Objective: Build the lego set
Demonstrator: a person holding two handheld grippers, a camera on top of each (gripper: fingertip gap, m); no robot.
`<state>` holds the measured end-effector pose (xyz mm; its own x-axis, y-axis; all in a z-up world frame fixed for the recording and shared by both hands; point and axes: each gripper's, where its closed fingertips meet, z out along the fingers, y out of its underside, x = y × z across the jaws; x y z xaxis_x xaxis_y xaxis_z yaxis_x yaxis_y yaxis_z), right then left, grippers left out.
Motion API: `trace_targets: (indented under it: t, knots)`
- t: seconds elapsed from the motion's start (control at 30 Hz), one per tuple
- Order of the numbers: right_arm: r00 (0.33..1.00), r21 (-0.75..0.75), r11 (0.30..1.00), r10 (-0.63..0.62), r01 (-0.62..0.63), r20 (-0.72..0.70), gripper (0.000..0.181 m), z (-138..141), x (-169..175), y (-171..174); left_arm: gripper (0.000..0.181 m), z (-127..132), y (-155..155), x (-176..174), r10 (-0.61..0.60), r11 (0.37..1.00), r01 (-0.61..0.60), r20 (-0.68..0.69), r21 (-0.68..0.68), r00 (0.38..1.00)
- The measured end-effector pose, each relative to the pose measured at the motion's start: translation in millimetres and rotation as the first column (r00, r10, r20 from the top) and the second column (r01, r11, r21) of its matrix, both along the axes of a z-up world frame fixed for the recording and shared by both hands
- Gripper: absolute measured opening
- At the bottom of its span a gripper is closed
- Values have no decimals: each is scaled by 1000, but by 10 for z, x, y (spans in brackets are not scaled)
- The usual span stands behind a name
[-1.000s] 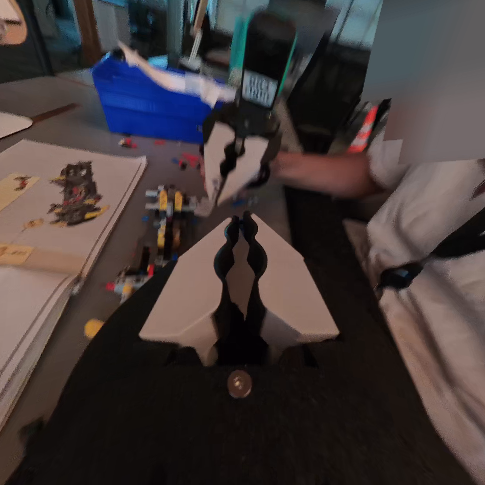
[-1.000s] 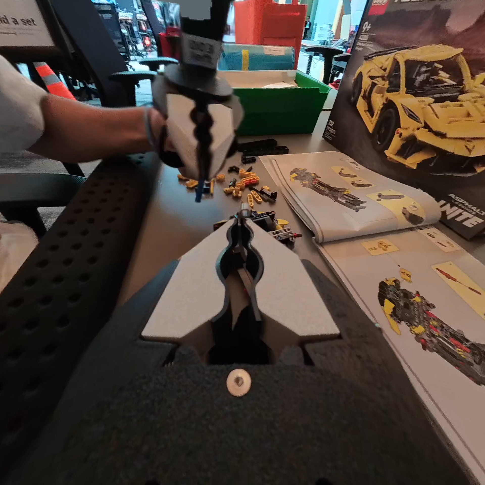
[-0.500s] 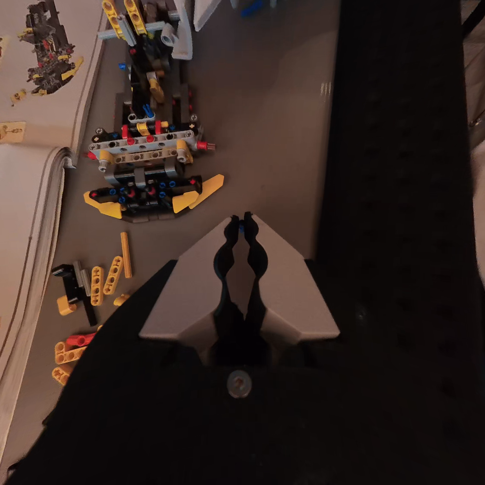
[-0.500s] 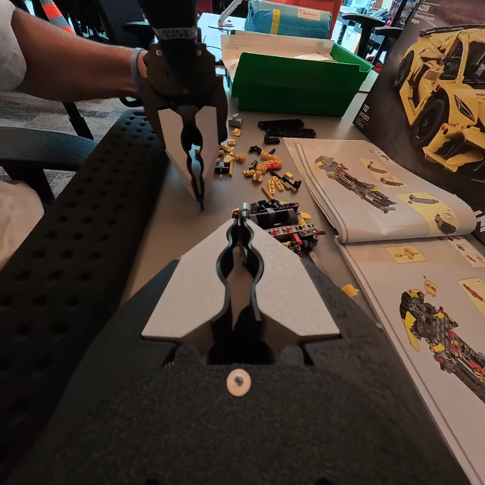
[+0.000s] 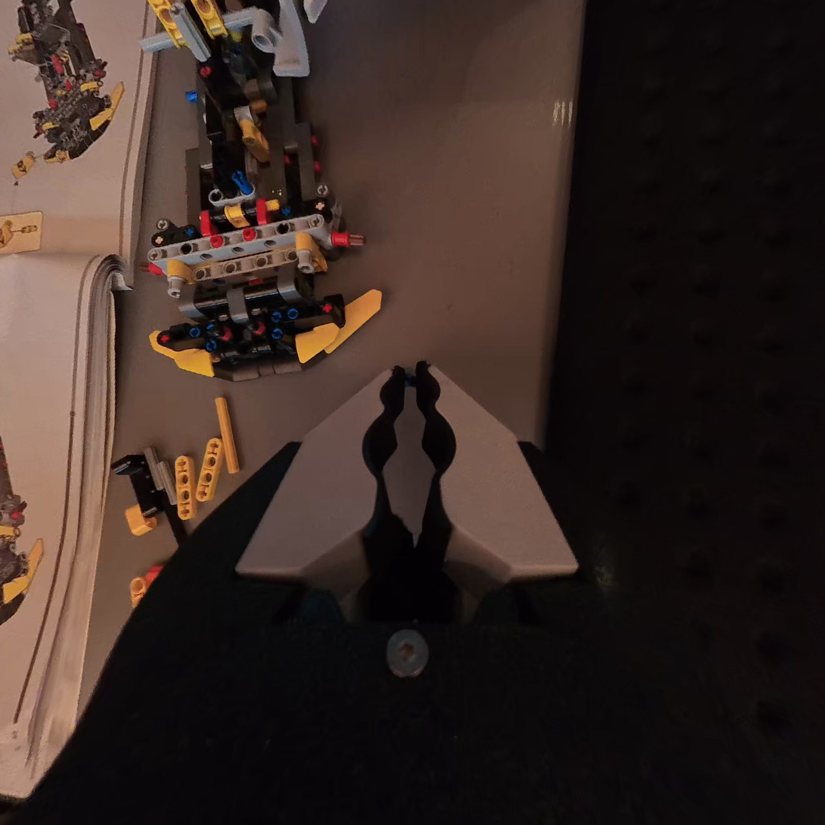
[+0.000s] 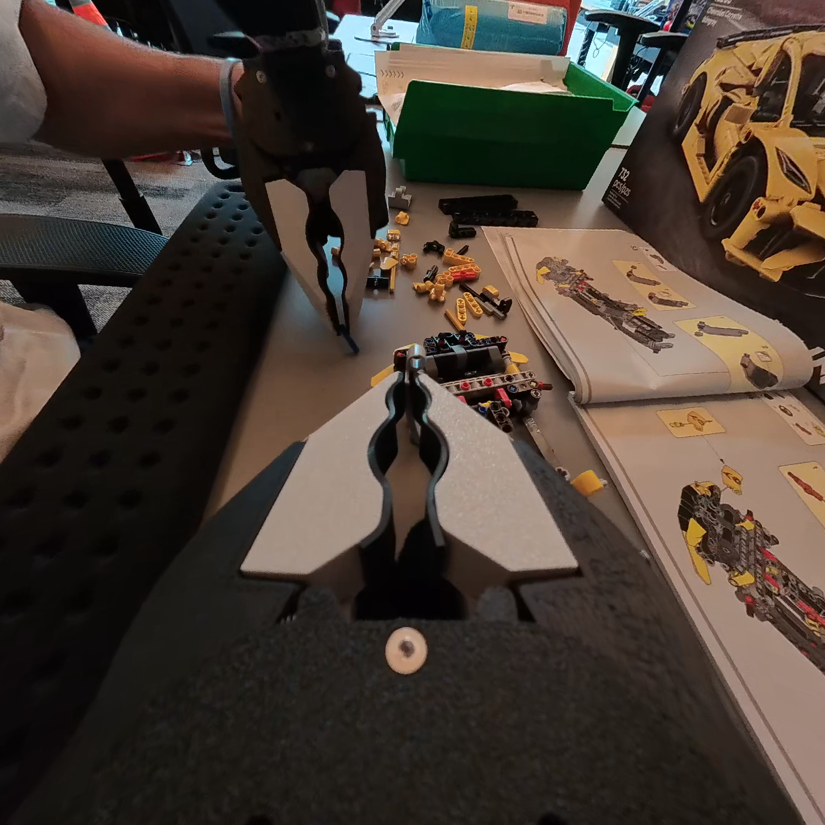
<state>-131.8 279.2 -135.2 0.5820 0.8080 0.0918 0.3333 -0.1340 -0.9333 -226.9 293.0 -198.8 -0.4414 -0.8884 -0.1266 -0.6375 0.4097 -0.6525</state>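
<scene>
The partly built black, grey and yellow car chassis (image 5: 250, 268) lies on the grey table (image 5: 446, 178); it also shows in the right wrist view (image 6: 477, 370). My left gripper (image 5: 410, 372) points down at the table just right of the chassis' yellow-winged end and is shut on a small blue pin (image 5: 408, 380). The right wrist view shows that gripper (image 6: 340, 328) with the blue pin (image 6: 349, 344) sticking out below its tips. My right gripper (image 6: 413, 377) is shut on a light grey piece (image 6: 416, 357) and holds it over the chassis' near end.
Loose yellow, black and red pieces (image 6: 446, 277) lie beyond the chassis, also seen in the left wrist view (image 5: 196, 477). An open instruction booklet (image 6: 647, 312) lies right, with the set's box (image 6: 736, 156) and a green bin (image 6: 504, 138) behind. A black perforated seat (image 6: 111, 402) borders the table's left. Left tips to right tips: about 12 cm.
My left gripper has tipped from facing forward to pointing down and has sunk towards the table beside the chassis, still holding the blue pin. My right gripper moved closer to the chassis with its grey piece.
</scene>
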Motion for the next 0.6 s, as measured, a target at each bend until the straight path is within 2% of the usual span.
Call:
trace_targets:
  t: [0.07,0.23,0.37,0.43,0.6]
  knots:
    - [1000,-4,1000,1,-1,1,1,-7,3,-3,2,20,-28,-19,-4,1000,4,-1,-7,1000]
    - [1000,-30,999,25,-25,5,1,-50,-42,-25,2,204,-215,-86,-46,991,41,-31,-126,998]
    - [999,-43,998,43,-42,20,1,-92,-87,-46,2,83,-209,-223,-110,994,110,-223,-11,969]
    - [999,-43,998,42,-42,22,1,-94,-85,-50,2,33,-234,-270,-137,990,144,-293,3,946]
    - [999,-45,998,38,-38,14,1,-80,-58,-55,2,15,-261,-278,-165,985,174,-337,-5,927]
